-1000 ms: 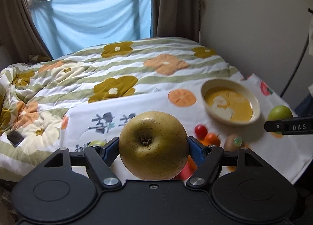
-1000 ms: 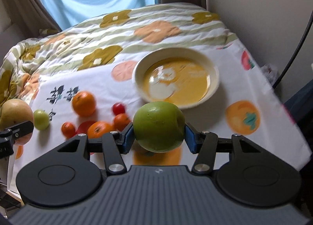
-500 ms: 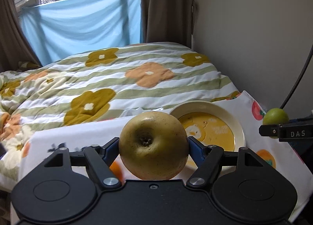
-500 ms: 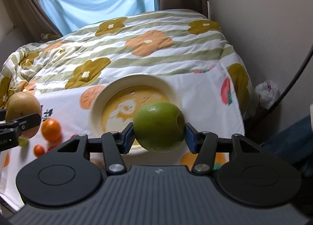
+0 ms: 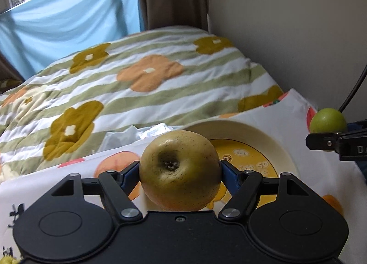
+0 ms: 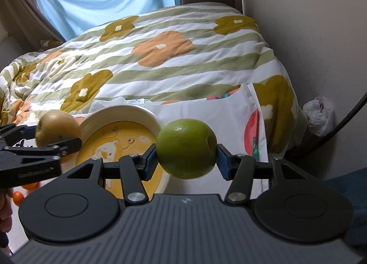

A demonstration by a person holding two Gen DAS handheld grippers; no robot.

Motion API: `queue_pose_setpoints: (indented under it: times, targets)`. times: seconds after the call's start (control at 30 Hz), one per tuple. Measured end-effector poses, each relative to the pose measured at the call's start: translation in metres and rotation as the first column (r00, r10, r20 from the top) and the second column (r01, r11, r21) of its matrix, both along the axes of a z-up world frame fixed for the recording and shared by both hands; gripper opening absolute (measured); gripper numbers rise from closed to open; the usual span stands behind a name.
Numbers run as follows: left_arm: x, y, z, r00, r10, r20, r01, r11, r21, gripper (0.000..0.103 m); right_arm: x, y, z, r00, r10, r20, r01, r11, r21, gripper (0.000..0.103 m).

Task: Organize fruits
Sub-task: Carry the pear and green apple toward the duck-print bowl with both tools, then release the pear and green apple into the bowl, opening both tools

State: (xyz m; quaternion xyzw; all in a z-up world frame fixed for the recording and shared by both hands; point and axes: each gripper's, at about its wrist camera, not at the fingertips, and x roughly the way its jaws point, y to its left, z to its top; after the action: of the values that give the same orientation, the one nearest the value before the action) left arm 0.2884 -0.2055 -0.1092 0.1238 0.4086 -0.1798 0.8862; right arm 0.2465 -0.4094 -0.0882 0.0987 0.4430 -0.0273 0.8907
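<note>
My left gripper (image 5: 180, 173) is shut on a golden-brown pear (image 5: 180, 170), held over the near left rim of a cream bowl (image 5: 270, 131) with a yellow inside. The right wrist view shows that pear (image 6: 55, 127) at the bowl's (image 6: 128, 112) left edge. My right gripper (image 6: 187, 157) is shut on a green apple (image 6: 187, 148), which hangs to the right of the bowl above the white fruit-print cloth (image 6: 206, 112). In the left wrist view the apple (image 5: 328, 120) sits at the far right.
Small orange fruits (image 6: 19, 196) lie on the cloth at the lower left. A floral striped quilt (image 5: 146, 73) covers the bed behind. A wall, a black cable (image 6: 348, 115) and a white plastic bag (image 6: 318, 115) stand on the right.
Both grippers have carried their fruit rightward and forward. The bowl now lies under and beside them, and the loose small fruits have slid out to the lower left.
</note>
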Motion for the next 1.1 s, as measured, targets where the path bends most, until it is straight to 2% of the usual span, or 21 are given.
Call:
queue_pose_setpoints:
  times: [0.2, 0.53, 0.6, 0.67, 0.73, 0.9, 1.1]
  targets:
    - [0.02, -0.023, -0.021, 0.999, -0.033, -0.033, 0.035, 0.998, 0.051, 0.077, 0.009, -0.014, -0.015, 0.999, -0.011, -0.032, 0.012, 1.0, 0.022, 0.068]
    - [0.028, -0.036, -0.029, 0.997, -0.06, -0.046, 0.064, 0.994, 0.094, 0.078, 0.013, -0.02, -0.021, 0.999, -0.018, -0.045, 0.02, 0.999, 0.041, 0.068]
    - [0.027, -0.037, -0.026, 0.996, -0.079, -0.033, 0.081, 0.992, 0.093, 0.081, 0.015, -0.02, -0.021, 0.999, -0.017, -0.043, 0.019, 0.999, 0.04, 0.068]
    - [0.021, -0.036, -0.016, 0.996, -0.093, 0.017, 0.091, 0.991, 0.096, 0.098, 0.016, -0.021, -0.021, 0.999, -0.016, -0.039, 0.017, 0.999, 0.04, 0.068]
    - [0.016, -0.033, -0.007, 0.994, -0.101, 0.049, 0.097, 0.991, 0.092, 0.101, 0.016, -0.019, -0.019, 0.999, -0.013, -0.035, 0.014, 0.999, 0.041, 0.068]
    - [0.009, -0.019, 0.003, 0.997, -0.071, 0.042, 0.067, 0.994, 0.089, 0.101, 0.022, -0.013, -0.018, 1.0, 0.016, -0.025, -0.015, 0.999, 0.034, 0.068]
    - [-0.002, 0.01, 0.012, 1.0, 0.023, 0.015, -0.024, 0.998, 0.056, 0.101, 0.029, 0.004, -0.019, 0.995, 0.098, -0.013, -0.098, 0.995, 0.001, 0.068]
